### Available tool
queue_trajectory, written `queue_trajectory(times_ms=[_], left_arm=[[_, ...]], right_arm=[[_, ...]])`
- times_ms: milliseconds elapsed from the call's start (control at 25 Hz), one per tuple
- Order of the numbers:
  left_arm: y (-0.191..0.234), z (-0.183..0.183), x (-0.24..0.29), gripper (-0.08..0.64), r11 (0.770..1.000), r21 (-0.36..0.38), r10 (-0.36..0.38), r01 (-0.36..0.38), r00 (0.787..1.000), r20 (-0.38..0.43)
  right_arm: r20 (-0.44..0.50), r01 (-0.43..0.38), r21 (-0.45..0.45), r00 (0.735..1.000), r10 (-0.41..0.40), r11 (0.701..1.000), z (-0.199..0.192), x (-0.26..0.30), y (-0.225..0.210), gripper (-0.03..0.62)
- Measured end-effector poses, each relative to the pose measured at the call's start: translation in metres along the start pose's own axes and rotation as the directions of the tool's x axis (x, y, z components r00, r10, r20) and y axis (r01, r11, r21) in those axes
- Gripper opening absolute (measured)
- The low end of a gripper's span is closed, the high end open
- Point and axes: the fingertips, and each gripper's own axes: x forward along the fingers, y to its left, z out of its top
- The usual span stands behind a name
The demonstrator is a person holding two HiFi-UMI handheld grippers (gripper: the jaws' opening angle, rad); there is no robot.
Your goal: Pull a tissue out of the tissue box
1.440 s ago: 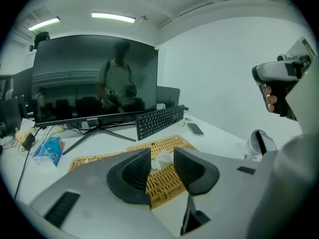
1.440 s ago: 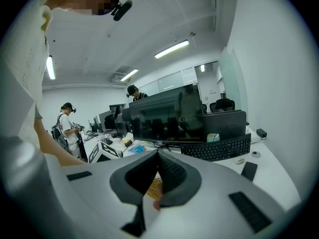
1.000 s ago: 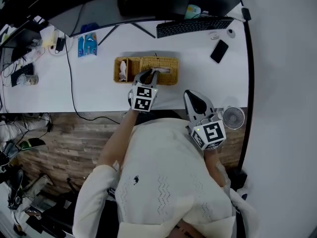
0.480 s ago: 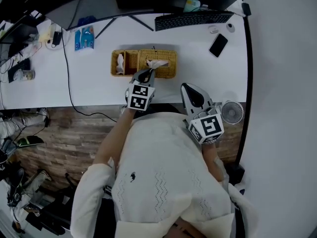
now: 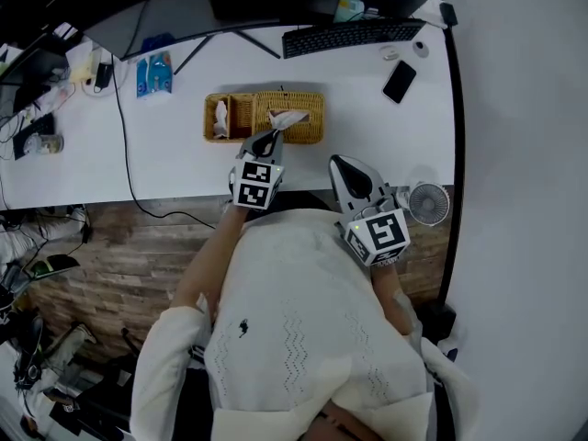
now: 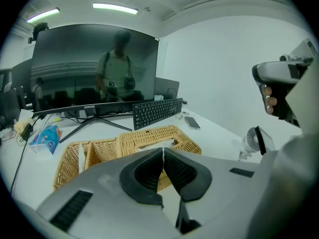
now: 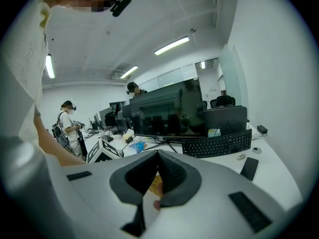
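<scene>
A woven wicker tissue box (image 5: 303, 127) lies on the white desk (image 5: 165, 154), past its near edge. From the slot in its top a white tissue (image 5: 288, 118) rises toward me. My left gripper (image 5: 271, 137) is shut on the tissue's near end, just in front of the box. In the left gripper view the pads meet at the left gripper (image 6: 163, 151), with a thin white edge pinched between them, and the wicker box (image 6: 185, 141) lies behind. My right gripper (image 5: 342, 165) hangs over the desk's near edge to the right of the box. It is shut and holds nothing, as the right gripper (image 7: 158, 155) shows.
A smaller wicker compartment (image 5: 220, 118) with something white in it adjoins the box on its left. Farther back are a black keyboard (image 5: 354, 37), a phone (image 5: 399, 81), a monitor stand and a blue packet (image 5: 153, 72). A small fan (image 5: 427, 202) stands at the desk's right corner.
The left gripper's jaws, open over the box a second ago, are now shut on the tissue. It has drawn back a little toward me, and the tissue stands higher out of the slot.
</scene>
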Motion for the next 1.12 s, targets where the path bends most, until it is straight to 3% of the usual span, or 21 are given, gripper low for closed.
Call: queue_trajectory(times_ms=[1120], left_arm=[[-0.006, -0.005, -0.034, 0.015, 1.000, -0.001, -0.008, 0.008, 0.999, 0.041]], right_arm=[[0.015, 0.010, -0.033, 1.000, -0.010, 0.999, -0.002, -0.004, 0.022, 0.002]])
